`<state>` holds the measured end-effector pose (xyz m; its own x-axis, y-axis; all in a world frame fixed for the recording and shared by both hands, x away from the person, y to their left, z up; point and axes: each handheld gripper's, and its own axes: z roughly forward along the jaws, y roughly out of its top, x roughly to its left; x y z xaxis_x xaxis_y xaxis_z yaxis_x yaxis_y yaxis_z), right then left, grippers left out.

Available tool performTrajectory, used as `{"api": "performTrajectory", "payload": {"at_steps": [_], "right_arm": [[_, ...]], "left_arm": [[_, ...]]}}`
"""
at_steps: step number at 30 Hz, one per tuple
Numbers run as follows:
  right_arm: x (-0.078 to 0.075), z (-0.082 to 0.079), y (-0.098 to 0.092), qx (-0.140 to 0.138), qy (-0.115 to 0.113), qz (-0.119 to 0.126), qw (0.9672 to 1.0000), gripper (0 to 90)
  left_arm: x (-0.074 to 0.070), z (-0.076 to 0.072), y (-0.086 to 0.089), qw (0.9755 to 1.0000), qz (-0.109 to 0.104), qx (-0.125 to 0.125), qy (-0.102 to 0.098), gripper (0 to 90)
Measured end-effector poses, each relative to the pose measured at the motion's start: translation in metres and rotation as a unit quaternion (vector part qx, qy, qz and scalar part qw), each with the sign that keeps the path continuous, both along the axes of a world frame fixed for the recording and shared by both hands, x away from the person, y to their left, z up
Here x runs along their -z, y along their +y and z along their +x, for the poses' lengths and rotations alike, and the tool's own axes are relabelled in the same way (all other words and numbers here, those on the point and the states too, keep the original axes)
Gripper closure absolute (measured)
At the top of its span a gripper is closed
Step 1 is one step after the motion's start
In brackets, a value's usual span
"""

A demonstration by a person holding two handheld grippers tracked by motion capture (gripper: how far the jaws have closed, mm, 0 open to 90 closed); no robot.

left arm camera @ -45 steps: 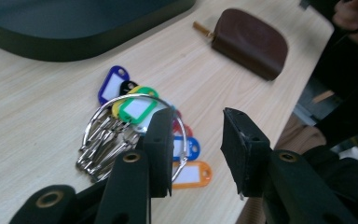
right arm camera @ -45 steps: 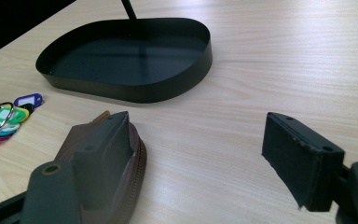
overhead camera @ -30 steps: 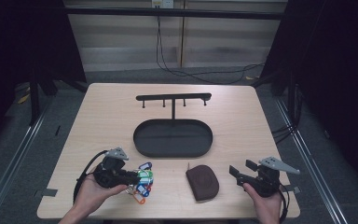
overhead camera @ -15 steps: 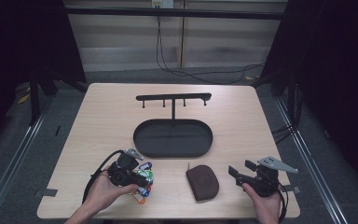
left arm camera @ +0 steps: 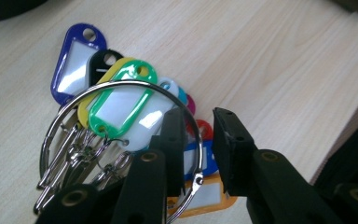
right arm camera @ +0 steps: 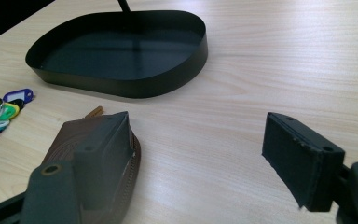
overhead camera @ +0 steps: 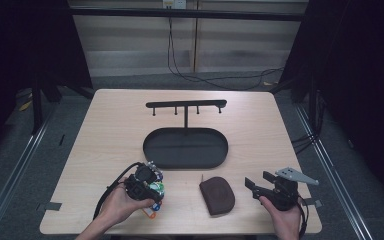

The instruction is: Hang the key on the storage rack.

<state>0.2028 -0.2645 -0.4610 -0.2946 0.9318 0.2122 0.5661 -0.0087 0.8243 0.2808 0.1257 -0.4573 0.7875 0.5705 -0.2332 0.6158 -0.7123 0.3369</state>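
Listing from your left: your left gripper (left arm camera: 193, 140) sits over the bunch of coloured plastic key tags on a large steel ring (left arm camera: 121, 126), at the table's near left edge. Its jaws have just been opening a little; the ring's wire passes between them, one jaw inside the loop, one outside, with a gap showing, so count them released.

Next, the black oval metal tray (overhead camera: 185, 148) with its upright hook rail (overhead camera: 186, 104), mid-table and well apart from the tags.

Next, the brown zipped leather pouch (overhead camera: 217, 195), flat on the pale wooden table (overhead camera: 260, 125), near the tray's front.

Last, your right gripper (right arm camera: 200, 158), jaws wide and empty, just beside the pouch.
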Motion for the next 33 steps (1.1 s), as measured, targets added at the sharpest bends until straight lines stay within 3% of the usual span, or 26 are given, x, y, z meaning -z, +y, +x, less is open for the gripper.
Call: {"api": "performTrajectory", "payload": {"at_steps": [10, 15, 21, 25, 30, 33], "right_arm": [[0.001, 0.001, -0.001, -0.001, 0.004, 0.003, 1.0000, 23.5], [0.001, 0.001, -0.001, 0.001, 0.004, 0.002, 1.0000, 23.3], [0.000, 0.001, -0.001, 0.002, 0.004, 0.002, 1.0000, 23.0], [0.001, 0.002, -0.002, 0.003, 0.005, 0.002, 1.0000, 23.0], [0.001, 0.002, 0.000, 0.002, 0.005, 0.000, 1.0000, 23.0], [0.001, 0.002, 0.000, 0.002, 0.005, 0.000, 1.0000, 23.0]], "left_arm": [[0.004, 0.002, -0.007, 0.9998, 0.016, -0.003, 0.013, 75.2], [0.007, 0.002, -0.015, 0.9991, 0.037, 0.007, 0.021, 73.8], [0.005, 0.003, -0.025, 0.9969, 0.075, 0.020, 0.015, 73.1], [0.005, 0.003, -0.029, 0.9955, 0.093, 0.019, 0.009, 77.7], [0.004, 0.007, -0.032, 0.9938, 0.108, 0.021, 0.020, 81.4], [0.004, 0.012, -0.033, 0.9929, 0.112, 0.022, 0.036, 83.9]]}}
